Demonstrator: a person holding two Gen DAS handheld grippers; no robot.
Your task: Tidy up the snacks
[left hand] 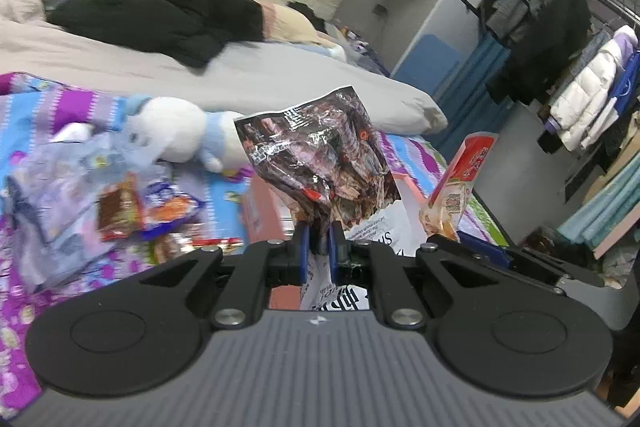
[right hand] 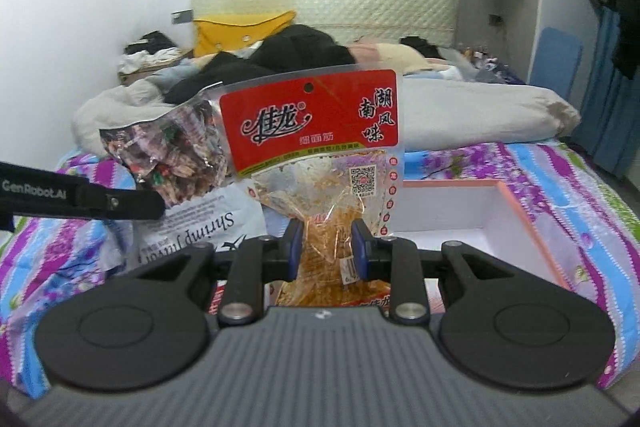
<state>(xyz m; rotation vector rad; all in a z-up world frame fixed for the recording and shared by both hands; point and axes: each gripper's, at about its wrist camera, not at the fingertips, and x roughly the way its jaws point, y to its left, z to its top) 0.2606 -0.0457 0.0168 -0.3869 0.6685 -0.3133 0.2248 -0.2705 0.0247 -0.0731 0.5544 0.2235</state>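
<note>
My left gripper [left hand: 319,247] is shut on a dark crinkled snack packet [left hand: 316,159] and holds it upright above the bed. The same packet shows in the right wrist view [right hand: 168,151], beside the left gripper's finger [right hand: 120,205]. My right gripper [right hand: 327,251] is shut on a red-topped clear snack packet [right hand: 316,147] with orange strips inside, held upright. That packet also shows at the right in the left wrist view [left hand: 460,183]. Below both lies a pink-rimmed white box [right hand: 440,207] holding a white shrimp snack bag [right hand: 208,223].
Loose snack packets [left hand: 132,211] lie on the purple and blue floral sheet [left hand: 48,107] at the left, near a white plush toy [left hand: 172,135]. A grey duvet [left hand: 240,75] and black clothes [left hand: 160,11] lie behind. A clothes rack [left hand: 560,47] stands at the right.
</note>
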